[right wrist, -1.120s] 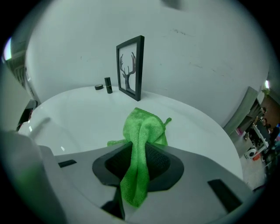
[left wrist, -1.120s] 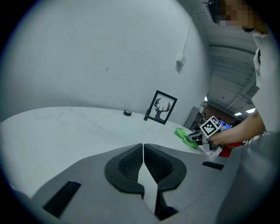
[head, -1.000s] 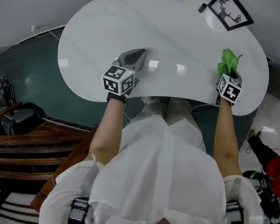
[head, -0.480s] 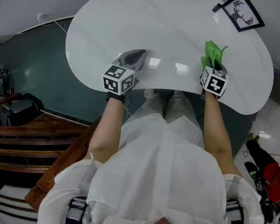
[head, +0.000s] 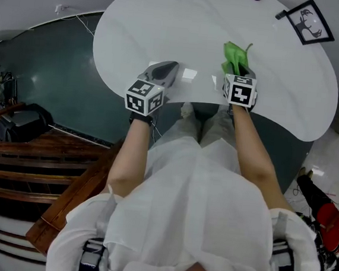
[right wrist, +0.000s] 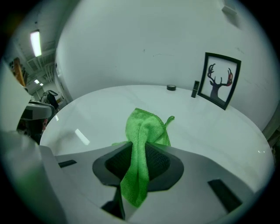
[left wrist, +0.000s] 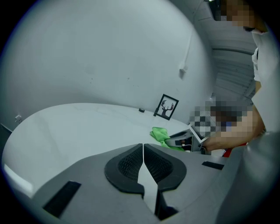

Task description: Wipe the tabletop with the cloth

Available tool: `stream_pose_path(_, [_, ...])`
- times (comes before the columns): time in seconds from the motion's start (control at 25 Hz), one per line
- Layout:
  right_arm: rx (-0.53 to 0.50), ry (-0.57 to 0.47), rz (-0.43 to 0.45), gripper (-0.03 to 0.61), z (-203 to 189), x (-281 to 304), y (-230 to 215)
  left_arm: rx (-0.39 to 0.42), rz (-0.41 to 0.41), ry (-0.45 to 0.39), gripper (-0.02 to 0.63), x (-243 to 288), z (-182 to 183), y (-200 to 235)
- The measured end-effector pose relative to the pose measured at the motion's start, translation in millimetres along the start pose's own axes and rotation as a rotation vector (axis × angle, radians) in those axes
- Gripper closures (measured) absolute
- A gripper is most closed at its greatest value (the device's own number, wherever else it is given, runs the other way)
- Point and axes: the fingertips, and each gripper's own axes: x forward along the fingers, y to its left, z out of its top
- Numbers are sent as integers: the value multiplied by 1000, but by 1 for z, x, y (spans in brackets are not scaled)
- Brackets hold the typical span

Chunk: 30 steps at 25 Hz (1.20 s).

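- Cloth (right wrist: 142,131), bright green, is clamped between the jaws of the right gripper (right wrist: 141,162); its bunched end sticks out ahead of the jaws over the tabletop (right wrist: 218,131), and its other end hangs back between them.
- From the head view, this gripper sits over the near edge of the white, rounded tabletop, right of centre; whether the cloth touches the surface I cannot tell.
- Left gripper (left wrist: 143,153) has its jaws closed together with nothing between them; only a thin seam shows between the ribbed pads (left wrist: 127,164); it lies at the near edge, well apart from the right gripper.
- Seen from the left gripper view, the cloth pokes forward from the other gripper on the right.
- At the far side of the table a black picture frame (right wrist: 217,81) with an antlered deer silhouette leans upright; a small dark upright piece (right wrist: 195,89) stands just beside it, and a small dark round object (right wrist: 171,87) lies near that.
- Both forearms reach forward from a person's white garment (head: 191,223).
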Motion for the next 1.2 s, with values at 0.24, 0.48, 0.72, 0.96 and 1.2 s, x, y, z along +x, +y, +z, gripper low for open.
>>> stream_pose_path(0.24, [-68,-5,77,495,2,1,75,0,5,-3,594,-32,-13,13])
stream_pose_path(0.48, [-129,-6,151,495,-4,1,130,-4,1,-4,594,-48,-26,24])
stream_pose_path(0.72, [-227,8,256,495,-16,-9,166,-7,-22,-5,594,-43,-25,21])
stream_pose_path(0.96, [-324,15,382,495,-39,-23,167,9,-41,-7,594,-21,-16,1])
stream_pose_path(1.2, [-379,-7,415,495,-59,-40,123,15,-38,13,594,13,-12,-29])
